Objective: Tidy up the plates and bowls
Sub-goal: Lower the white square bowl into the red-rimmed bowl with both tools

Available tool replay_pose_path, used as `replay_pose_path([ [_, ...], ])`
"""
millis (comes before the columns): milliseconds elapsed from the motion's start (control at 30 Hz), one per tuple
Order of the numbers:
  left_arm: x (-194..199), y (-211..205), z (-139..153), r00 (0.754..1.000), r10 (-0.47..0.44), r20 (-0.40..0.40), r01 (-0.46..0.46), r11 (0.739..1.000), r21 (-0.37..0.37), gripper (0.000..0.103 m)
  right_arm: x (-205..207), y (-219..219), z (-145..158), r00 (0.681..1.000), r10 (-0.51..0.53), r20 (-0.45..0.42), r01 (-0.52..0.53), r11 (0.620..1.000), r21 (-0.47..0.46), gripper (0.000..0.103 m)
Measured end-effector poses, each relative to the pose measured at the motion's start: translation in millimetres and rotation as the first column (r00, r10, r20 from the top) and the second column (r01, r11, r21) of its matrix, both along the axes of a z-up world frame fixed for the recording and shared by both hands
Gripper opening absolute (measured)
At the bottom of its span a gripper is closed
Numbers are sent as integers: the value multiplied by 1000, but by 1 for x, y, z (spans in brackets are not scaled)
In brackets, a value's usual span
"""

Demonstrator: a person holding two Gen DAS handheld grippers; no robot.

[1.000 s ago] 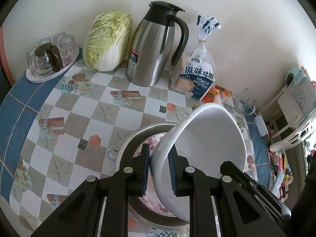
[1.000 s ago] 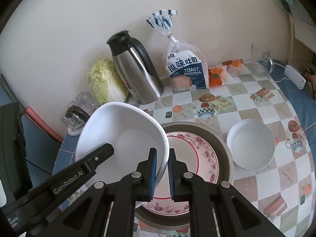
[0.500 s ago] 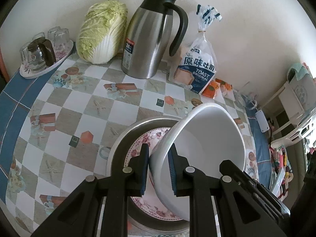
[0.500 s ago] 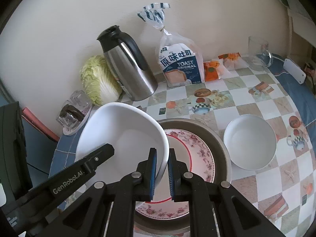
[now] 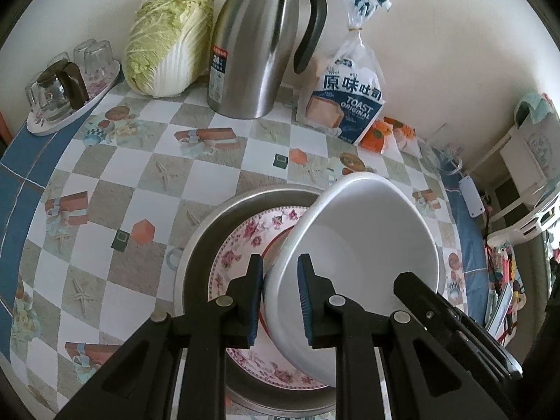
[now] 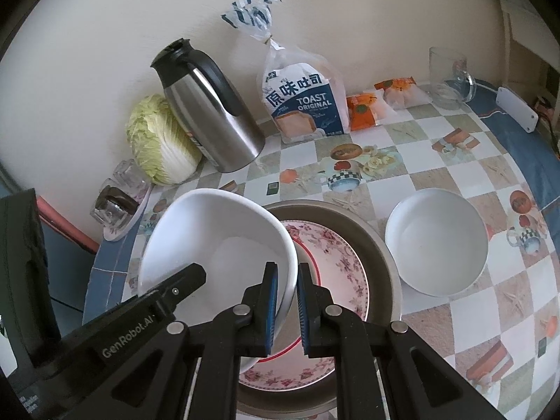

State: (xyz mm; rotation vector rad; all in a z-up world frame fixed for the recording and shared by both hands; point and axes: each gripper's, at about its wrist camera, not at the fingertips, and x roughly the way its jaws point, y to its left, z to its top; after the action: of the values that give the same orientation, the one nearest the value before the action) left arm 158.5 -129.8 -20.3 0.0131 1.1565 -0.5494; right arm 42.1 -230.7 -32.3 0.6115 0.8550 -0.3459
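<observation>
Both grippers lower, nearer floral plate (image 6: 336,266); left gripper (image 5: 280,297), right gripper (image 6: 287,301) clamp opposite rims, smooth white bowl (image 5: 364,245), tilted.

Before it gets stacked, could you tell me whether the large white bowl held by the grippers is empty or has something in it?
Empty: the large white bowl shows only a bare white inside in both wrist views.

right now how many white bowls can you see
2. One white bowl is held tilted over the floral plate, both grippers clamped on its rim. The other bowl sits on the table right of the metal pan.
</observation>
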Motion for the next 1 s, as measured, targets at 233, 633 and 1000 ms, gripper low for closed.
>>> replay_pose_path([
  [233, -1, -5, -5, 1000, -6, -5, 7, 1000, 30, 19, 0, -3, -4, 1000, -7, -12, 8, 1000, 9, 13],
  [633, -1, -7, -4, 1000, -8, 5, 8, 999, 51, 19, 2, -4, -11, 999, -14, -31, 15, 1000, 19, 13],
  [1000, 0, -6, -4, 1000, -5, -1, 5, 999, 45, 19, 2, -7, -14, 999, -24, -32, 25, 999, 36, 14],
])
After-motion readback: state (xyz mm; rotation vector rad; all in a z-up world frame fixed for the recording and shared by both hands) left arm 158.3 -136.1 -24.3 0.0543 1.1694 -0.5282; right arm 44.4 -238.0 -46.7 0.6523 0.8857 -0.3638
